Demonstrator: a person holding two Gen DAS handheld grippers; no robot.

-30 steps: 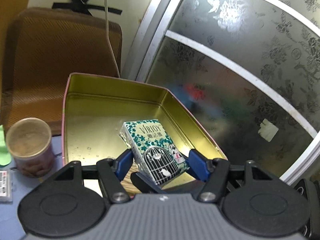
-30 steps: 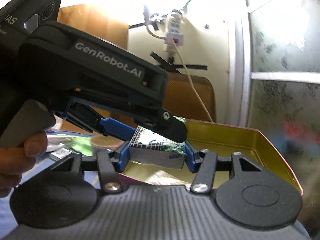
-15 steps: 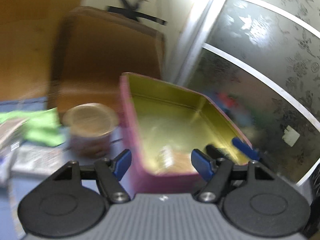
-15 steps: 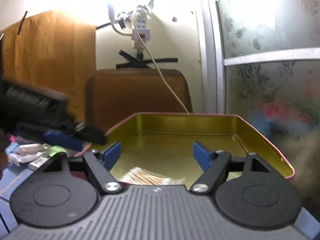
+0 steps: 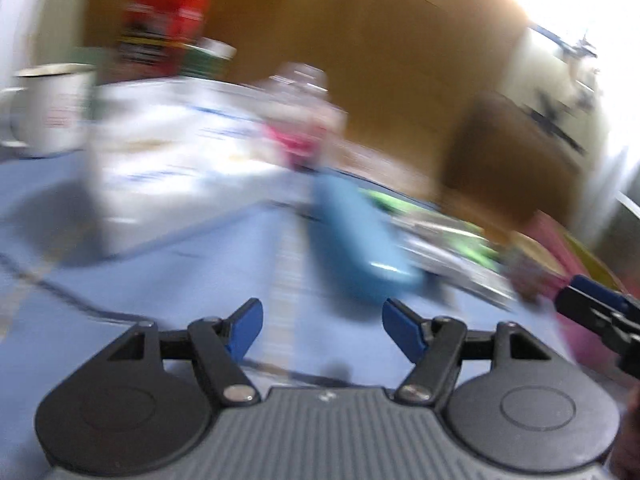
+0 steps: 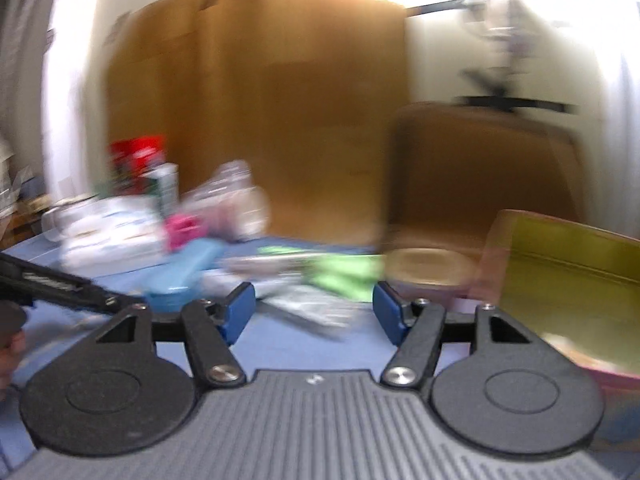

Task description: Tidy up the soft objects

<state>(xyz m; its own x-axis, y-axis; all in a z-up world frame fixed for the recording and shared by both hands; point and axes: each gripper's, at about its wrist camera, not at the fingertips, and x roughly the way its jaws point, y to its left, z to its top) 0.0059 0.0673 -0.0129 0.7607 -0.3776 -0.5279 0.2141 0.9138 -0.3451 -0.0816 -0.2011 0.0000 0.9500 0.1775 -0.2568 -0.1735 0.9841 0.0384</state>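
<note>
Both views are blurred by motion. My left gripper (image 5: 322, 312) stands open with nothing between its fingers, low over the blue table (image 5: 140, 280). Ahead of it lie a light-blue case (image 5: 360, 240) and green packets (image 5: 440, 232). My right gripper (image 6: 313, 296) holds nothing and its jaws are closing; a green packet (image 6: 344, 276) and silvery packets lie beyond it. The gold tin (image 6: 568, 264) is at its right, with a pale blurred thing on its floor near the front. The left gripper's dark body (image 6: 72, 288) shows at the left edge.
A white bag (image 5: 168, 152), a white mug (image 5: 48, 108), a red can (image 5: 160, 28) and a pink object (image 6: 184, 228) crowd the table's far left. A round brown-lidded can (image 6: 428, 268) stands beside the tin. A brown chair (image 6: 480, 168) and cardboard are behind.
A second ago both grippers held the patterned tissue pack over the tin. Both have let go, and both views have swung left from the tin to the cluttered table.
</note>
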